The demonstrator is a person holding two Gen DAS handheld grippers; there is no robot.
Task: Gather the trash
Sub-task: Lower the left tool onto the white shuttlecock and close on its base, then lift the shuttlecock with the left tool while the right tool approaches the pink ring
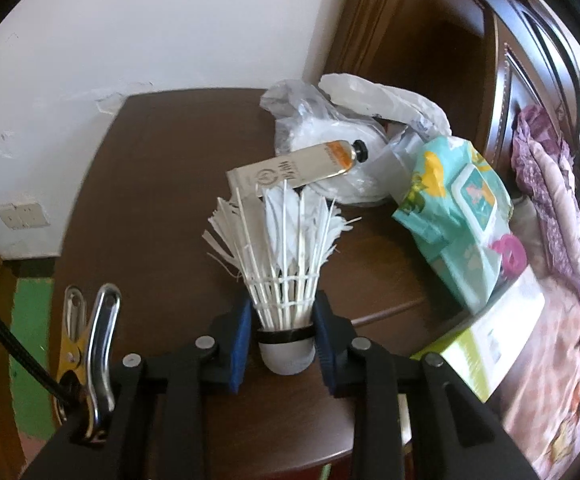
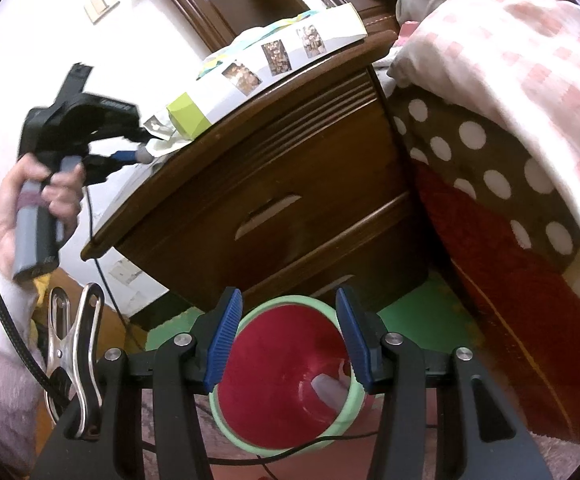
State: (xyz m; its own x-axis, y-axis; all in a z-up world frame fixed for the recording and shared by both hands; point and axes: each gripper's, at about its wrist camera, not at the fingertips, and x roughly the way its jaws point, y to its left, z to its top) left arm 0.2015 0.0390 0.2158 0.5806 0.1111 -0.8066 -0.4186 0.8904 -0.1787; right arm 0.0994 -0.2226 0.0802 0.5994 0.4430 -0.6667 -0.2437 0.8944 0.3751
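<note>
Left claw (image 1: 280, 334) clamped on shuttlecock (image 1: 286, 264) base, right claw (image 2: 290, 340) open above red bin (image 2: 286, 376)

Right gripper (image 2: 290, 340) jaws apart, straddling red bin (image 2: 274, 380) rim, below the nightstand (image 2: 290, 184). Left gripper (image 2: 140, 146) at nightstand's top edge.

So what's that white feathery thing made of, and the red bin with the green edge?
The shuttlecock looks like real white feathers, frayed, on thin quills tied with white thread, with a smooth matte rounded base, maybe cork or foam under a white skin; a black band circles it. The bin seems to be plastic: its red inside is glossy and reflects light, and its pale green rim looks smooth and moulded.
</note>
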